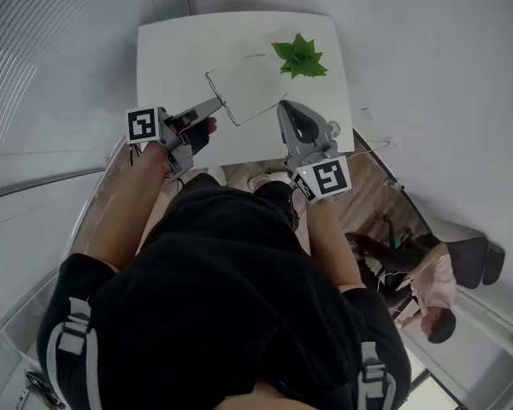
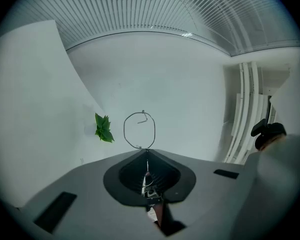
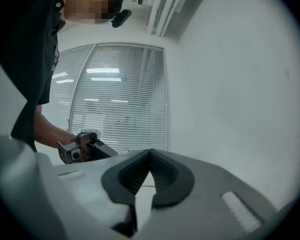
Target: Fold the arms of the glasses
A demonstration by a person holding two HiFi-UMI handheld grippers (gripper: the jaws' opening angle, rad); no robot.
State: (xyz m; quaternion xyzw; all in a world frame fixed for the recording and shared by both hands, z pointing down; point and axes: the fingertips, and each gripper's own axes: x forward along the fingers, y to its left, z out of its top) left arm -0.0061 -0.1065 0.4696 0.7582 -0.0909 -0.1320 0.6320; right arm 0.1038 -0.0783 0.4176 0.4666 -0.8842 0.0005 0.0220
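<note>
The thin wire glasses [image 1: 258, 115] hang over the white table [image 1: 171, 58] between my two grippers. My left gripper [image 1: 217, 103] is shut on the frame. In the left gripper view a round lens ring [image 2: 124, 130] stands just past the closed tips [image 2: 147, 151], and wire runs back between the pads. My right gripper [image 1: 283, 106] is shut, its tips [image 3: 150, 151] pressed together. One glasses arm runs from the frame to those tips. Whether that wire is pinched or only touched, I cannot tell.
A small green plant [image 1: 300, 58] sits on the table's far right and shows in the left gripper view [image 2: 103, 128]. White walls and slatted blinds surround the table. Another person [image 1: 436, 289] is on the floor at lower right. The left gripper [image 3: 82, 146] shows in the right gripper view.
</note>
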